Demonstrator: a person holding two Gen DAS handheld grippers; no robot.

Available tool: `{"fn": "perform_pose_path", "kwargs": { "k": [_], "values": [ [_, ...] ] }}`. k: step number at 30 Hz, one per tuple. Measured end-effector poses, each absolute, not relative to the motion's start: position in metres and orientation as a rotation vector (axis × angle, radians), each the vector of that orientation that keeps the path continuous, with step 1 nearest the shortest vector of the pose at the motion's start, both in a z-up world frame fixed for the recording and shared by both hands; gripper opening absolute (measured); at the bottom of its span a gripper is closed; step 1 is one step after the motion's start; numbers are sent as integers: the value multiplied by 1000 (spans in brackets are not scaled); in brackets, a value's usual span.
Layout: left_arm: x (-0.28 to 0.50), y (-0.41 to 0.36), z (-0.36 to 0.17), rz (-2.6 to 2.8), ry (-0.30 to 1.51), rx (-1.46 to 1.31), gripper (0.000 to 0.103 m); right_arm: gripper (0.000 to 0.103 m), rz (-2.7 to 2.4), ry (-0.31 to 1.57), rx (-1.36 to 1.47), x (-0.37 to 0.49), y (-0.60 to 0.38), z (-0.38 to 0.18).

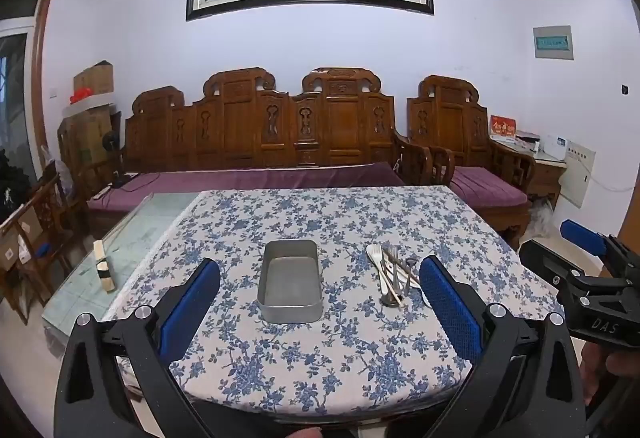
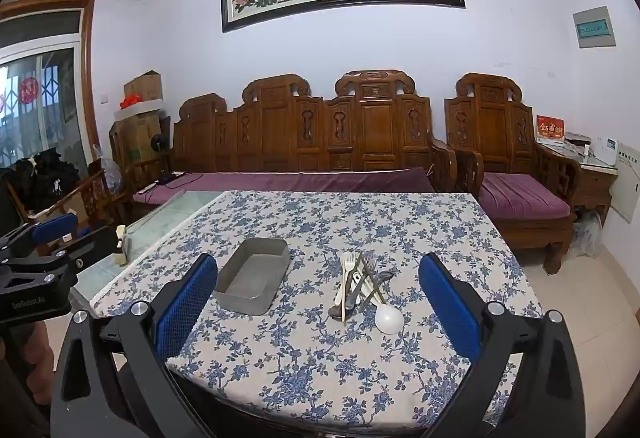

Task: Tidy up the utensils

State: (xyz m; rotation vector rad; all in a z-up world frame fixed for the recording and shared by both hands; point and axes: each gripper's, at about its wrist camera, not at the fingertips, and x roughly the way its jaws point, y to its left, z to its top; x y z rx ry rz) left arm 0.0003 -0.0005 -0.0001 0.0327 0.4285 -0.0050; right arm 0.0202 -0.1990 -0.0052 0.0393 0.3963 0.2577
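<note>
An empty grey metal tray [image 1: 291, 280] [image 2: 253, 280] sits on the blue-flowered tablecloth [image 1: 320, 350] [image 2: 320, 358]. To its right lies a pile of utensils [image 1: 394, 274] [image 2: 362, 288]: metal forks, a metal spoon, chopsticks, a white plastic fork and a white spoon [image 2: 388, 316]. My left gripper [image 1: 320, 298] is open and empty, near the table's front edge, facing the tray. My right gripper [image 2: 318, 298] is open and empty, facing the pile. Each gripper shows at the edge of the other's view, the right one [image 1: 592, 278] and the left one [image 2: 36, 262].
A glass-topped part of the table [image 1: 132, 238] [image 2: 168, 217] lies left of the cloth, with a small wooden block [image 1: 103, 266] [image 2: 121, 244] on it. A carved wooden sofa [image 1: 260, 141] and armchair [image 1: 472, 141] stand behind the table.
</note>
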Motion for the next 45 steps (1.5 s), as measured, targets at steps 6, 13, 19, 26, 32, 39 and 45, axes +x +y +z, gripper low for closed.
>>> {"fn": "perform_pose_path", "kwargs": {
  "k": [6, 13, 19, 26, 32, 39, 45],
  "values": [
    [3, 0, 2, -4, 424, 32, 97, 101, 259, 399, 40, 20, -199, -5],
    [-2, 5, 3, -8, 421, 21, 97, 101, 258, 397, 44, 20, -200, -5],
    [0, 4, 2, -7, 420, 22, 97, 101, 259, 396, 44, 20, -200, -4],
    [0, 4, 2, -7, 419, 20, 97, 101, 258, 397, 43, 20, -200, -3],
    [0, 3, 2, -7, 419, 18, 97, 101, 259, 397, 45, 20, -200, -3],
    [-1, 2, 5, -6, 412, 20, 97, 101, 258, 396, 44, 20, -200, -4],
    [-5, -1, 7, -9, 405, 23, 97, 101, 258, 396, 44, 20, -200, -4]
  ]
}}
